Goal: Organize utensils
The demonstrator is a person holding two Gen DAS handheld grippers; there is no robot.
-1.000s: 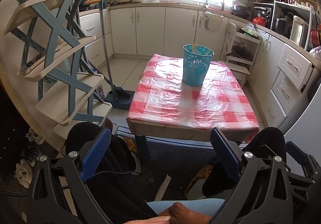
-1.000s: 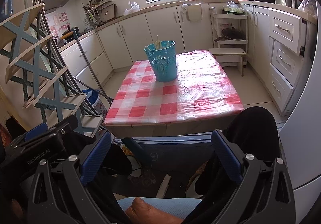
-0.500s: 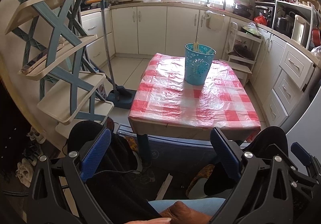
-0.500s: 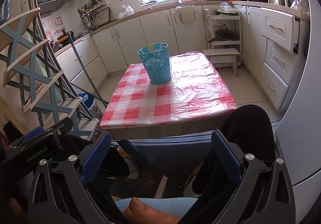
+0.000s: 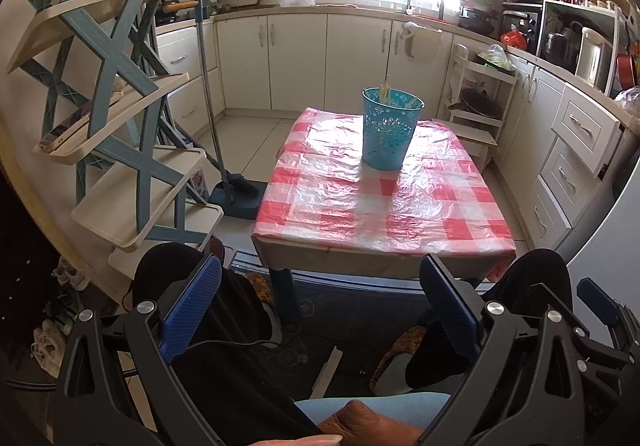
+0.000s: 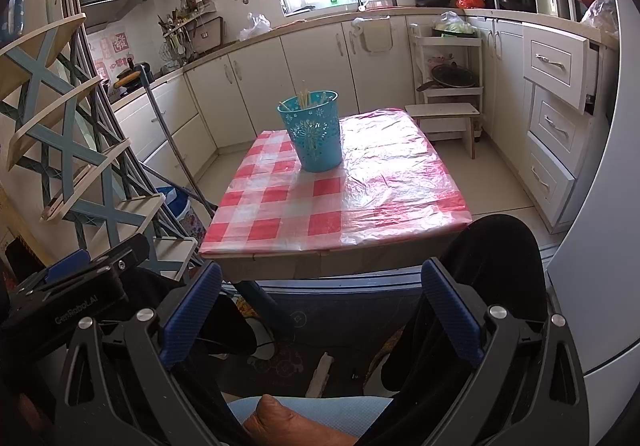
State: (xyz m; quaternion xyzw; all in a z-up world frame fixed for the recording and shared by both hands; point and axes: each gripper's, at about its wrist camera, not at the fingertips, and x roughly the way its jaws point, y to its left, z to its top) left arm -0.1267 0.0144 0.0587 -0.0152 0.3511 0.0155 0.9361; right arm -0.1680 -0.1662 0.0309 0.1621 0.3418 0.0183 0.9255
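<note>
A turquoise perforated basket (image 5: 390,128) stands on the far half of a table with a red-and-white checked cloth (image 5: 384,202); it also shows in the right wrist view (image 6: 314,130). Pale stick-like utensils (image 6: 308,97) poke out of its top. My left gripper (image 5: 320,294) is open and empty, held low over my lap, well short of the table's near edge. My right gripper (image 6: 320,294) is open and empty too, at about the same height. The left gripper's body (image 6: 80,278) shows at the left of the right wrist view.
A blue-and-cream shelf rack (image 5: 120,118) stands at the left, with a broom and dustpan (image 5: 236,190) beside it. White cabinets (image 5: 296,58) run along the back and right. A small step stool (image 6: 442,114) stands behind the table. My knees (image 6: 492,246) are under the table's near edge.
Both grippers have lifted and tilted slightly, so the table and basket sit a little lower and closer in view. Both stay open and empty.
</note>
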